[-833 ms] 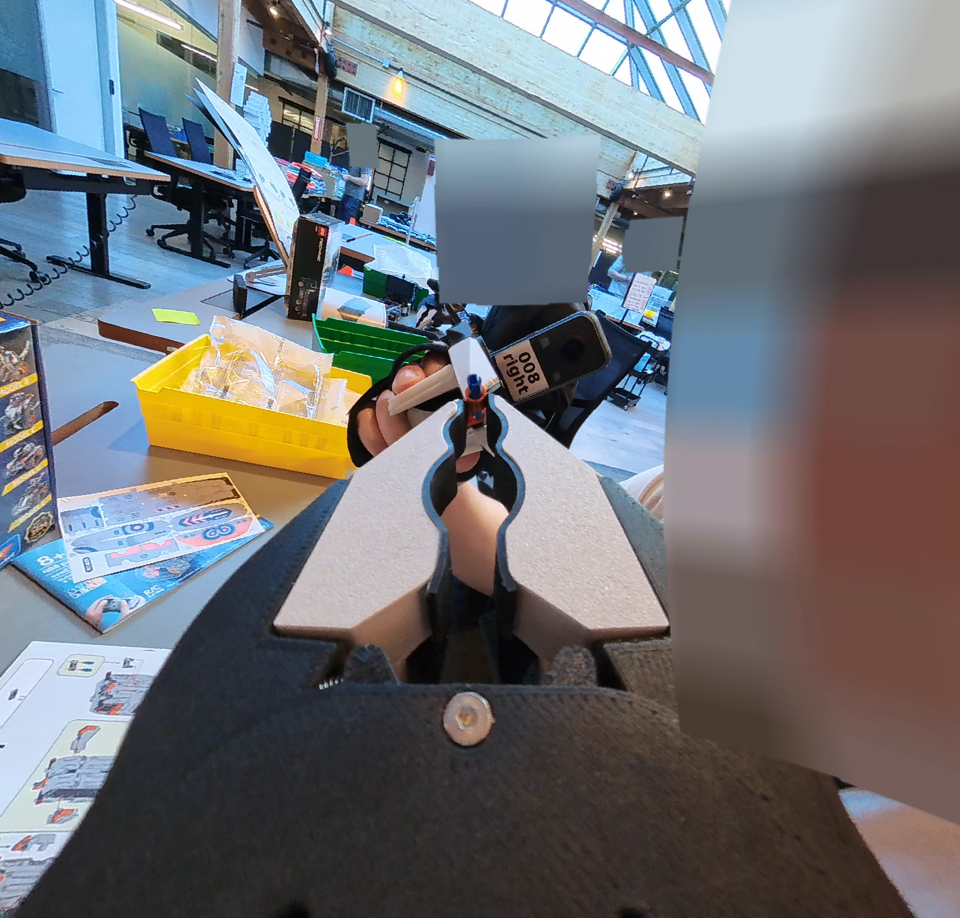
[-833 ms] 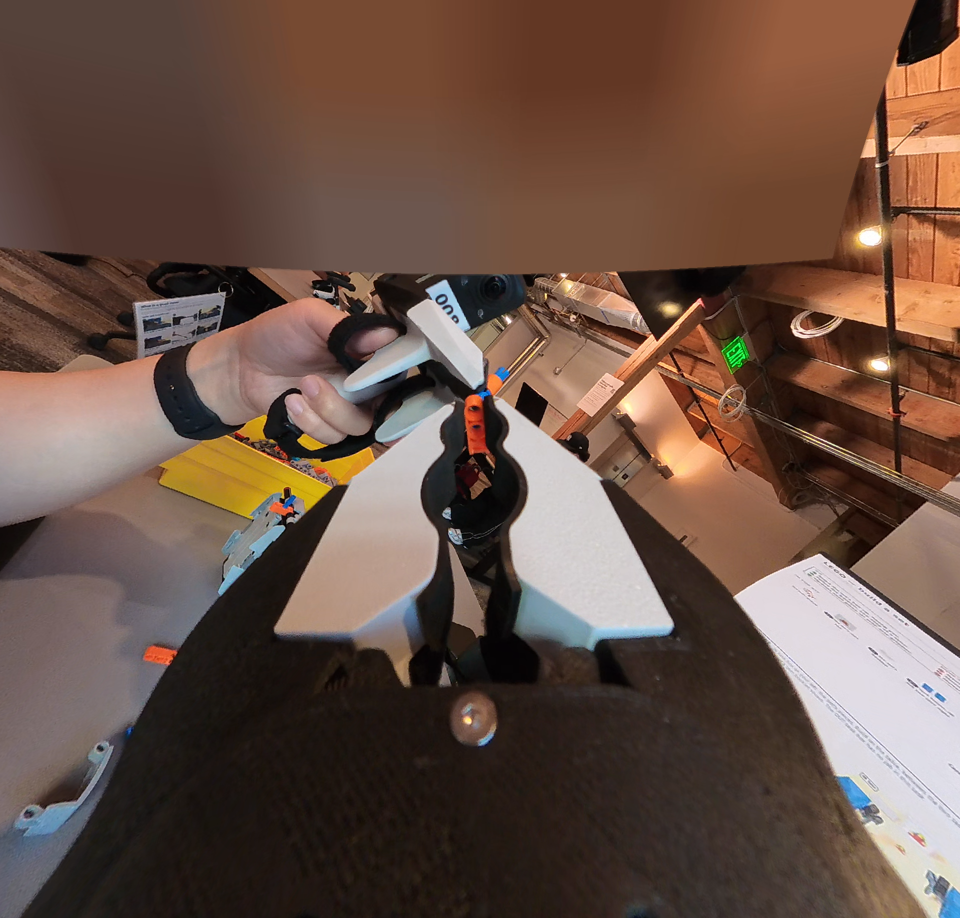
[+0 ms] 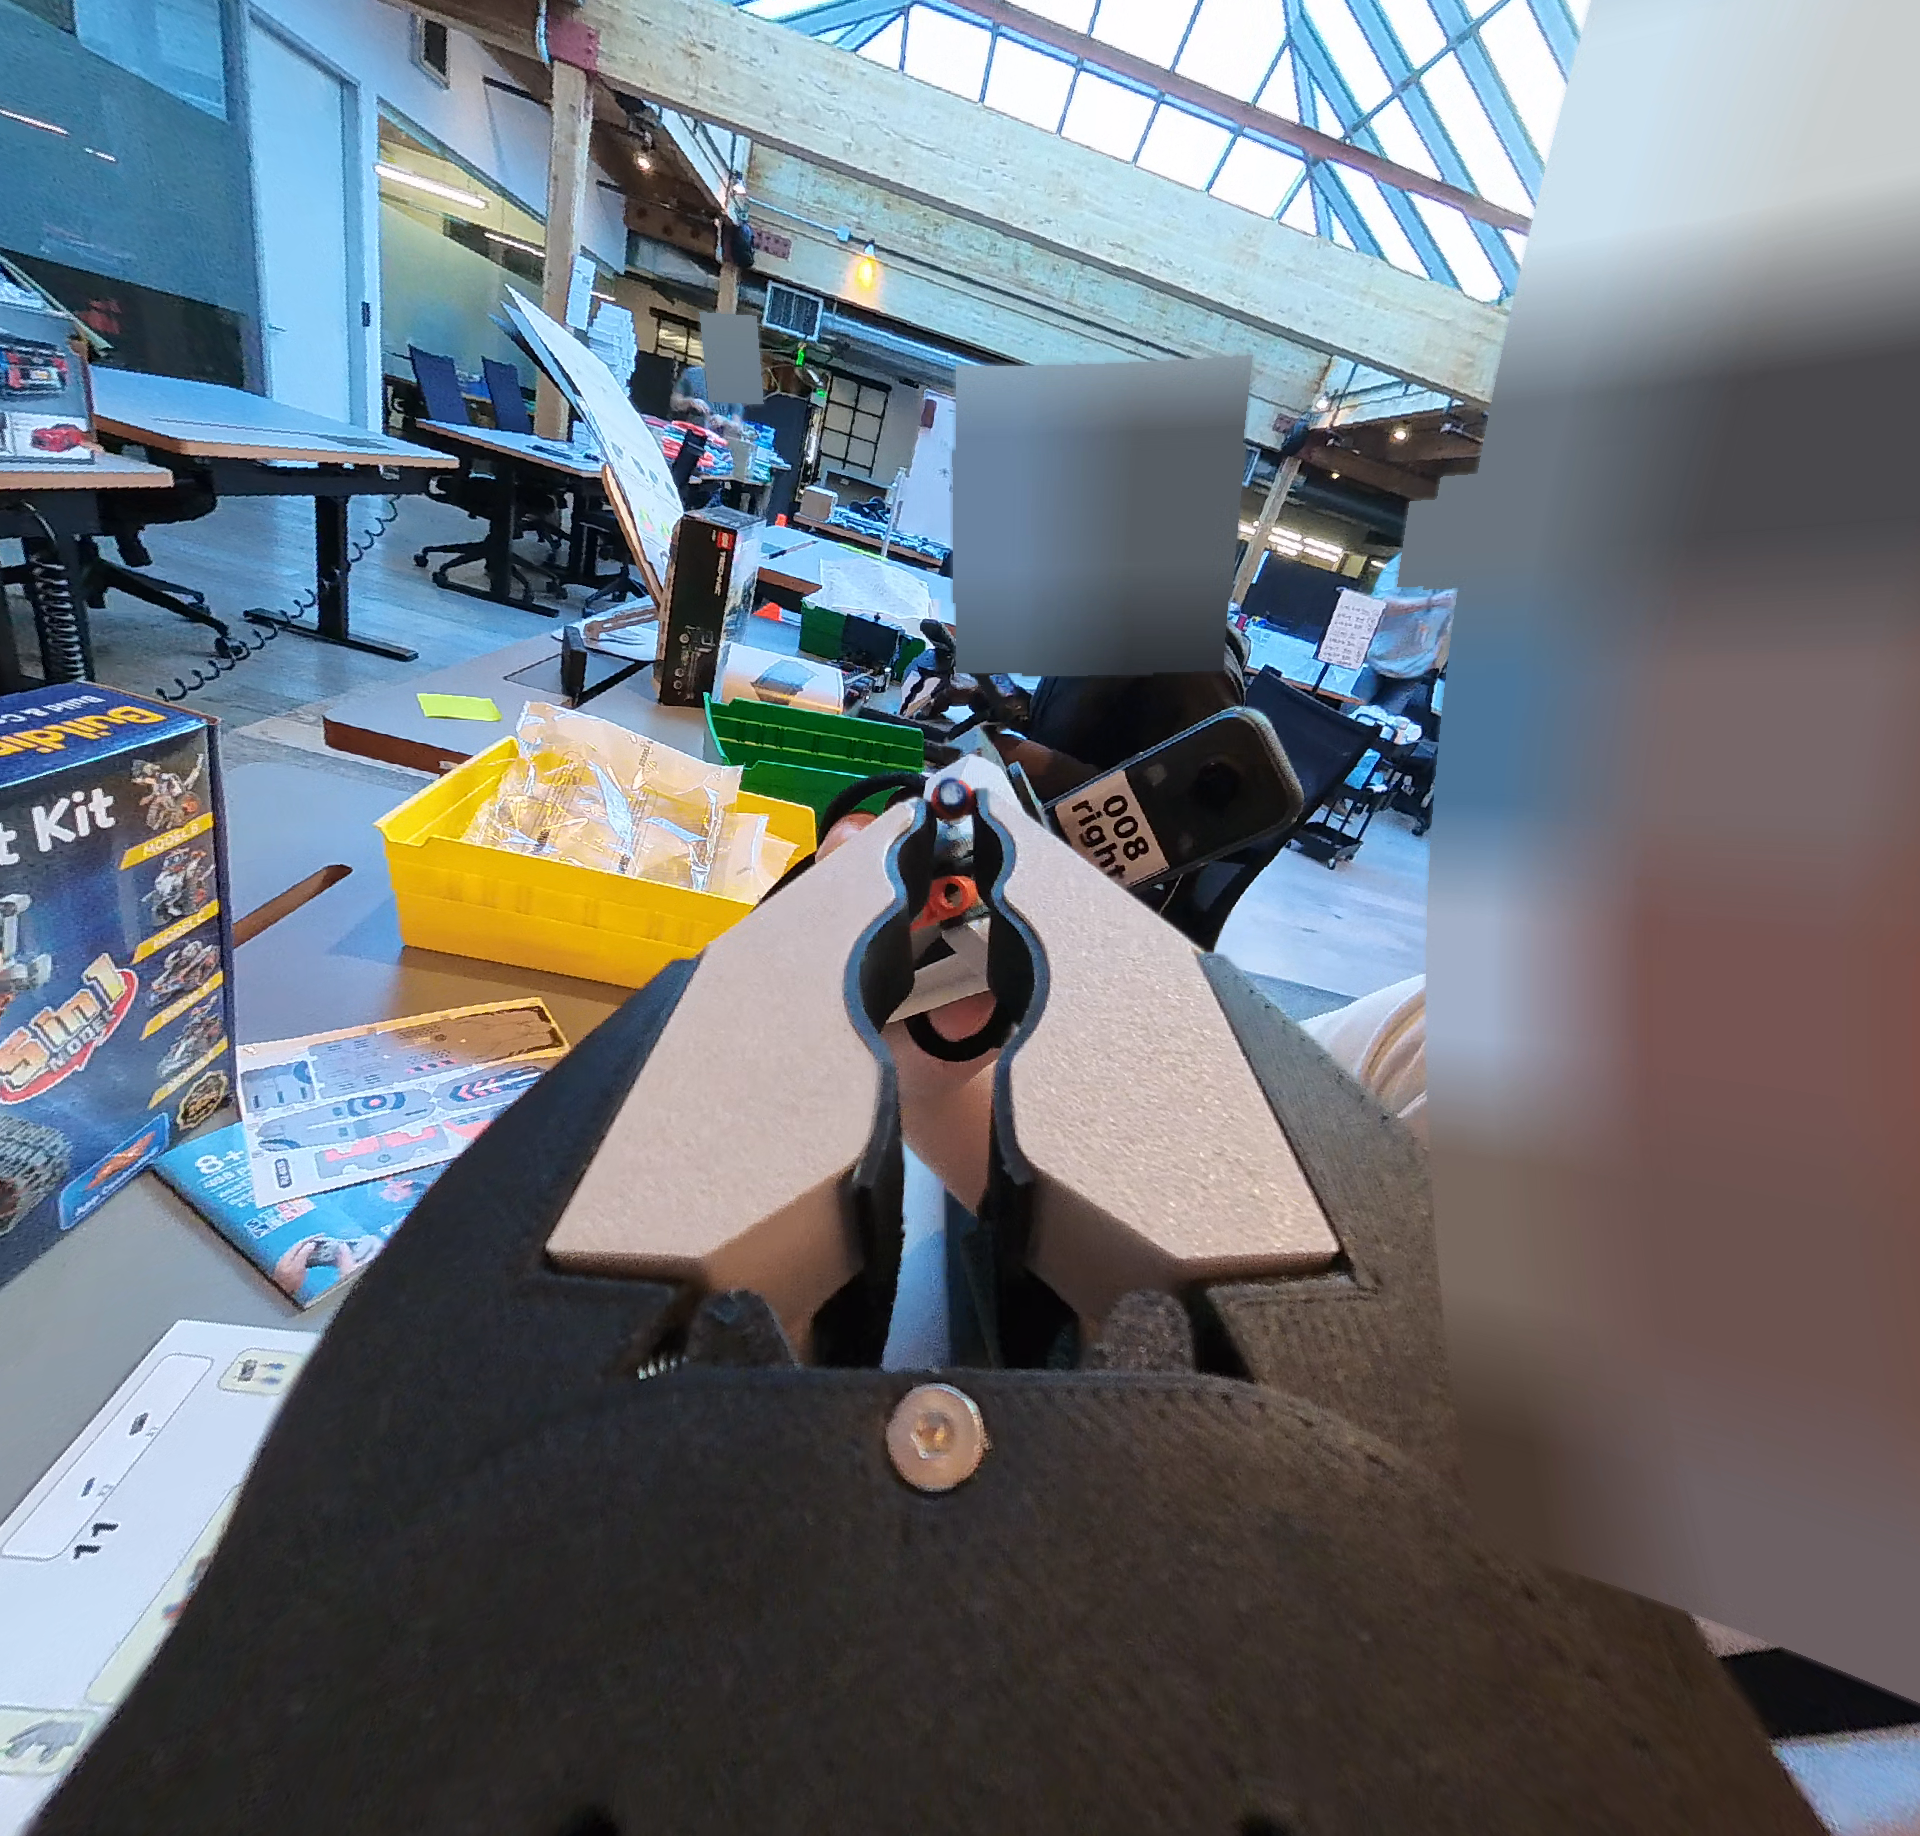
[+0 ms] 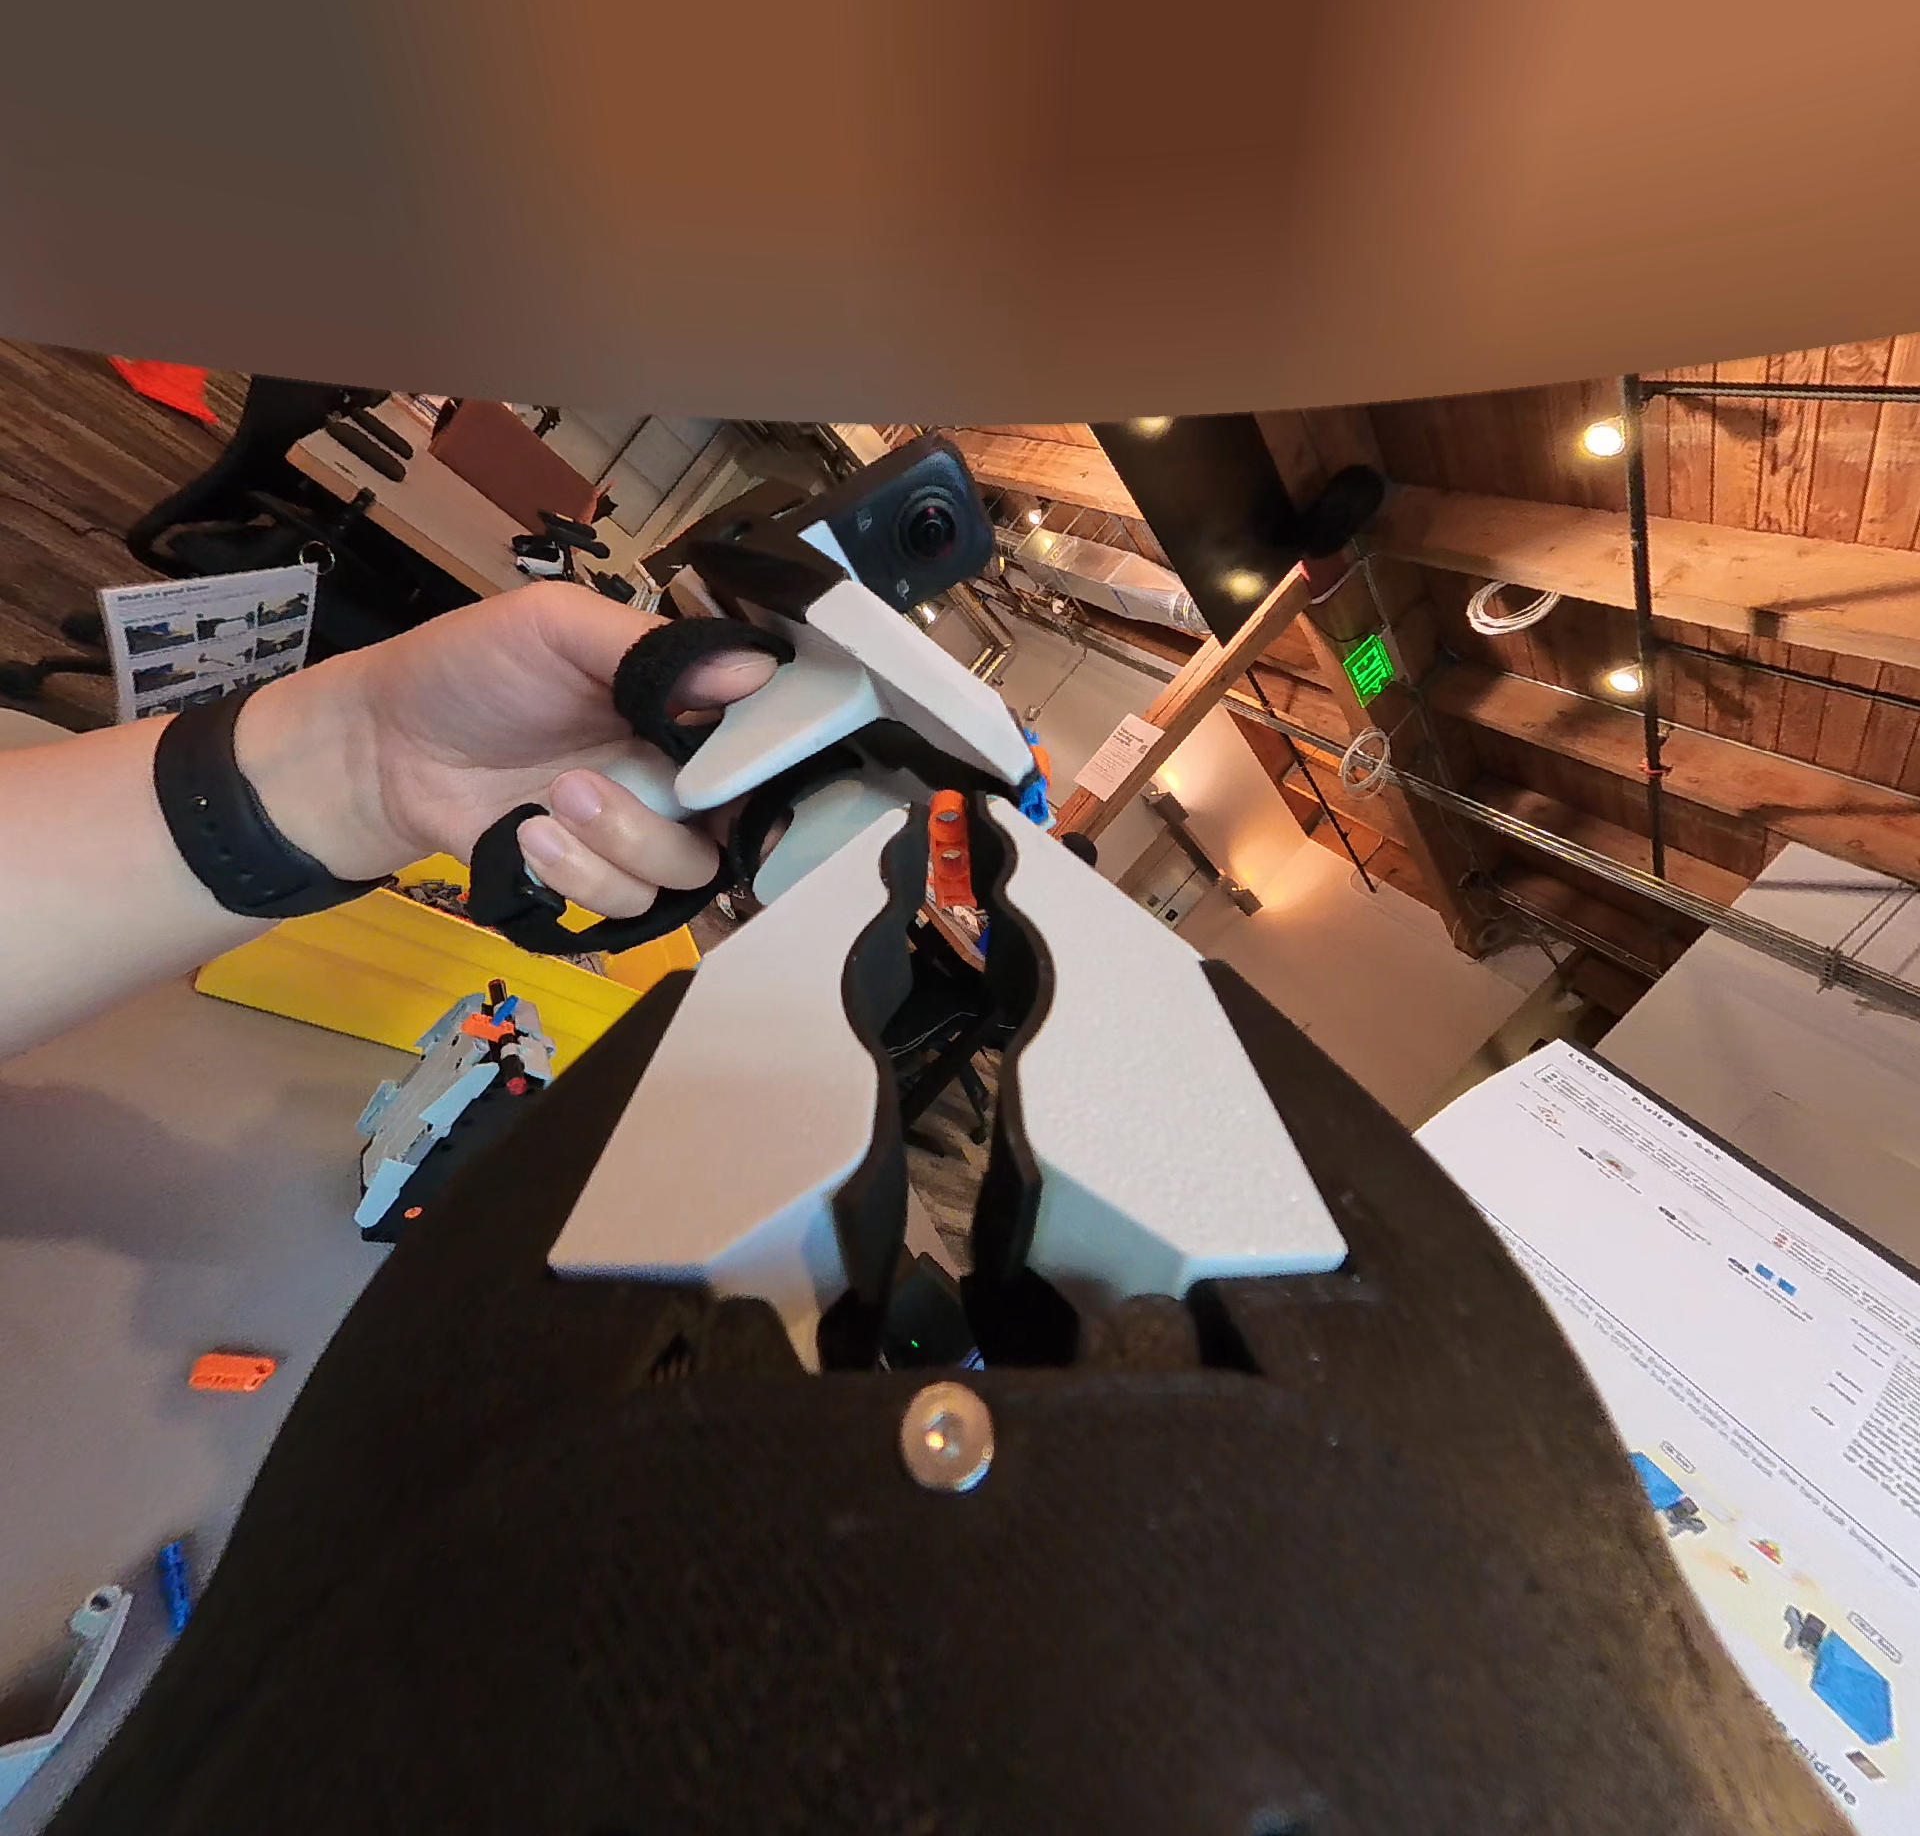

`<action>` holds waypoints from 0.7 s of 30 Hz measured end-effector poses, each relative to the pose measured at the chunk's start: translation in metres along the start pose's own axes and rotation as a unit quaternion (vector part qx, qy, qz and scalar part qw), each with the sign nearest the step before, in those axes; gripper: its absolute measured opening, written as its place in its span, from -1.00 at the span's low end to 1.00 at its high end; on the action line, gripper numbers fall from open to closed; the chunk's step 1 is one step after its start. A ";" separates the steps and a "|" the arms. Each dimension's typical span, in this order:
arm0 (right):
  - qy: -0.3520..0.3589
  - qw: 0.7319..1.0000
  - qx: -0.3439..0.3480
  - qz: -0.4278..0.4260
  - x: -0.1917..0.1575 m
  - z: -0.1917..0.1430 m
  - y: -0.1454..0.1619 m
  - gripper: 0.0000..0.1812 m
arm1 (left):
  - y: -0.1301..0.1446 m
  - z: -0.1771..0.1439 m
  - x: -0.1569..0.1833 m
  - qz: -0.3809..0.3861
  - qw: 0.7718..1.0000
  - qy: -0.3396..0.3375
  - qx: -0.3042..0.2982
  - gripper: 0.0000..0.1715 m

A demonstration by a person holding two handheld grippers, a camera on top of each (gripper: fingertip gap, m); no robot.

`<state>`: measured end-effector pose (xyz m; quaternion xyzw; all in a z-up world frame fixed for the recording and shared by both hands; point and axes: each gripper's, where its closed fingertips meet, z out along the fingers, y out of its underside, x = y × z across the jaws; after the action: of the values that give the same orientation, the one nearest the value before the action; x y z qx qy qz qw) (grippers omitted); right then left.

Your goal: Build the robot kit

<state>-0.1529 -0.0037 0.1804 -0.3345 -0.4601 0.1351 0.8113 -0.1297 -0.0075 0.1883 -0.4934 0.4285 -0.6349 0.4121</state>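
My left gripper [image 3: 948, 812] is shut on a small blue pin [image 3: 948, 797] with a dark red end, held in the air above the table. My right gripper [image 4: 951, 820] is shut on a small orange beam with holes [image 4: 948, 846]. The two tips are close together. In the right wrist view the left gripper [image 4: 1023, 773], held by a hand with a black wristband, carries the blue pin [image 4: 1032, 789] just up and right of the orange beam. In the left wrist view the orange beam [image 3: 948, 898] shows through the finger gap below the pin.
A yellow bin [image 3: 499, 903] with clear bags and a green bin [image 3: 821, 747] stand behind. A kit box [image 3: 104, 955], a sticker sheet [image 3: 395, 1069] and paper sheets lie left. A part-built grey model [image 4: 452, 1100], a loose orange piece [image 4: 231, 1371] and an instruction sheet [image 4: 1714, 1371] are on the table. The tips of both grippers are at nearly the same place.
The left gripper's tip has moved up and to the right of the right gripper's tip; in the left view the orange beam now sits lower, behind the fingers. Both stay shut.
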 end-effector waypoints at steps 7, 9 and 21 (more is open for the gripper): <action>-0.014 0.999 0.020 0.028 -0.005 0.001 0.000 -0.94 | 0.004 -0.003 0.000 0.001 1.000 -0.007 -0.021 -0.95; -0.013 0.998 0.035 0.048 -0.006 0.001 0.000 -0.94 | 0.006 -0.004 -0.002 0.000 1.000 -0.014 -0.026 -0.95; -0.010 0.995 0.085 0.044 -0.011 -0.004 -0.003 -0.94 | 0.012 0.007 0.006 0.053 0.998 -0.015 -0.043 -0.95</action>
<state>-0.1558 -0.0130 0.1736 -0.2834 -0.4395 0.2123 0.8255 -0.1230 -0.0179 0.1792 -0.4969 0.4747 -0.5852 0.4304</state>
